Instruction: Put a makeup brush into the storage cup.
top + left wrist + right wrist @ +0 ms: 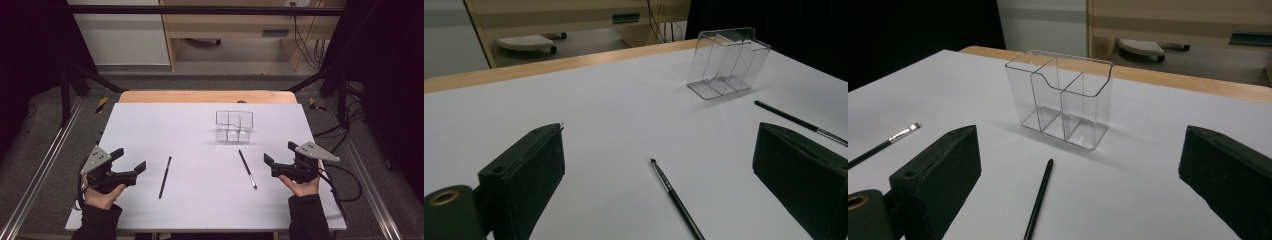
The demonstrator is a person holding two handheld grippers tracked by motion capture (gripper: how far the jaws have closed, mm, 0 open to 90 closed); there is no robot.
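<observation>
High view: left gripper [131, 159] is sitting lower left of frame, right gripper [279, 153] lower right, each held in a hand just above the white table [150, 125]. Both are gaping wide w/ nothing between the jaws.

Two slim things are lying flat on the table between the grippers. The black pen [165, 177] is lying left of centre, long axis running near vertical in frame, top end leaning slightly right; it's just beside the left gripper, not touching. The brush [247, 169] is lying right of centre, long axis running diagonal, dark handle end toward upper left, pale metal tip toward lower right, near the right gripper and apart from it.

The clear organizer [234, 126] is standing upright above centre-right, behind the brush, well apart from both grippers.

Left gripper view: pen [674, 197] is showing bottom centre between the jaws, running from mid-frame down to the lower right edge. Brush [799, 121] is lying at the right edge, angled down-right; organizer [729, 62] is standing in upper right.

Right gripper view: organizer [1063, 97] is standing at centre, showing divided compartments, all bare. A dark stick [1038, 200] is lying below it, long axis near vertical, rounded end pointing up toward the organizer. A 2nd one [885, 145] w/ a silver flat tip is lying at left, tip pointing upper right.
</observation>
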